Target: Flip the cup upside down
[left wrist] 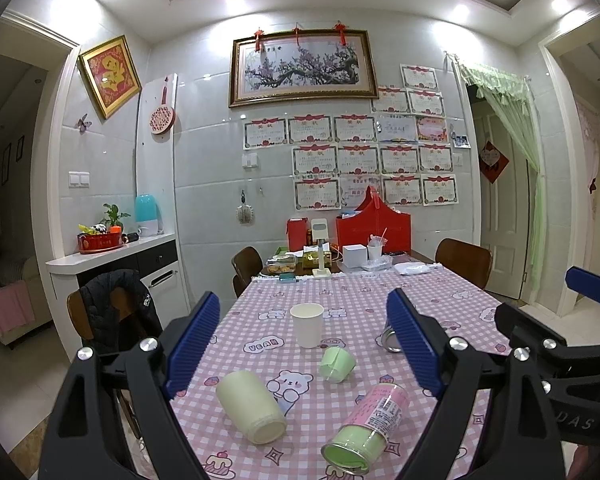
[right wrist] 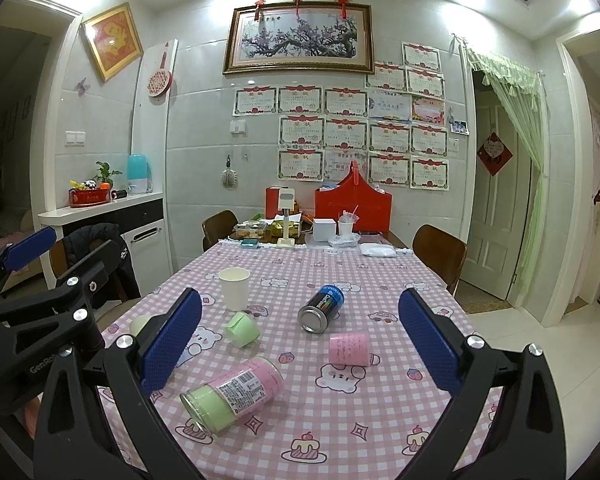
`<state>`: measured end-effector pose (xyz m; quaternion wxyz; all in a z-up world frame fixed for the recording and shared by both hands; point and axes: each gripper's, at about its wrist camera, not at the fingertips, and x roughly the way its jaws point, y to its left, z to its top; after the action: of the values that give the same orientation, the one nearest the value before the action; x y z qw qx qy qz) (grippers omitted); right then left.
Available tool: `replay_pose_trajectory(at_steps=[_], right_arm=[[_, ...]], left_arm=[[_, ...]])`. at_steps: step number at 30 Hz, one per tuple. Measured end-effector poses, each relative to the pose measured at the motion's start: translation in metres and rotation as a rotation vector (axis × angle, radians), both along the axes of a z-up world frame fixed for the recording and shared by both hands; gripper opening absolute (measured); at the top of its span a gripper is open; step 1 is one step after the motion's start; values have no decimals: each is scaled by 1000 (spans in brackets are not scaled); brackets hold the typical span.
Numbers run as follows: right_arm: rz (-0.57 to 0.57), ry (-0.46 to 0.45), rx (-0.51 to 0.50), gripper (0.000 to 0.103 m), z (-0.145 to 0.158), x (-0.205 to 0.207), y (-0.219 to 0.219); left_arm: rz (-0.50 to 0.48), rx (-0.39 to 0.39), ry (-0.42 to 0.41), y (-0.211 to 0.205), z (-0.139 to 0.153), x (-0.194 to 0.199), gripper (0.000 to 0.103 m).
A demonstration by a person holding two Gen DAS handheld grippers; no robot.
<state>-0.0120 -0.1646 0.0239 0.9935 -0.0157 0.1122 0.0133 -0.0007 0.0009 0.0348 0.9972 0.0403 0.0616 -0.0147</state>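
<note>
On the checked tablecloth (left wrist: 340,292), the white cup (left wrist: 307,325) stands upright (both grippers' jaws released).

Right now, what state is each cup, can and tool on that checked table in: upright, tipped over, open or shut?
white paper cup: upright, mouth up, untouched.
small green cup: tipped on its side.
cream cup: lying on its side.
pink cup: upside down, mouth on the cloth.
pink-and-green can: lying on its side.
blue can: lying on its side.
left tool: open, holding nothing.
right tool: open, holding nothing.
</note>
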Motion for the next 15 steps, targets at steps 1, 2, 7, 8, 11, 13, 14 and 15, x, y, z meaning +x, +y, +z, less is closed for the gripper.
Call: replay_pose_trajectory(at_steps=[1, 2, 7, 8, 11, 13, 14, 15], right_arm=[[0, 1, 0, 95, 0, 0, 0], [1, 3, 0, 95, -1, 2, 0], [2, 5, 6, 95, -2, 9, -1], [1, 4, 5, 95, -2, 10, -2], [2, 6, 7, 95, -3, 13, -2], [3, 10, 9, 95, -3, 17, -2], [3, 11, 9, 95, -3, 18, -1], [3, 11, 9, 95, -3, 19, -2]], left_arm=[[0, 3, 1, 0, 0, 1, 84], [2, 6, 3, 0, 0, 3, 84], [4, 8, 5, -1, 0, 9, 84], [4, 9, 7, -1, 0, 9, 84], [5, 10, 10, -3, 0, 14, 84], [6, 11, 11, -3, 0, 14, 84], [6, 11, 13, -3, 0, 16, 84], [6, 10, 15, -3, 0, 18, 84]])
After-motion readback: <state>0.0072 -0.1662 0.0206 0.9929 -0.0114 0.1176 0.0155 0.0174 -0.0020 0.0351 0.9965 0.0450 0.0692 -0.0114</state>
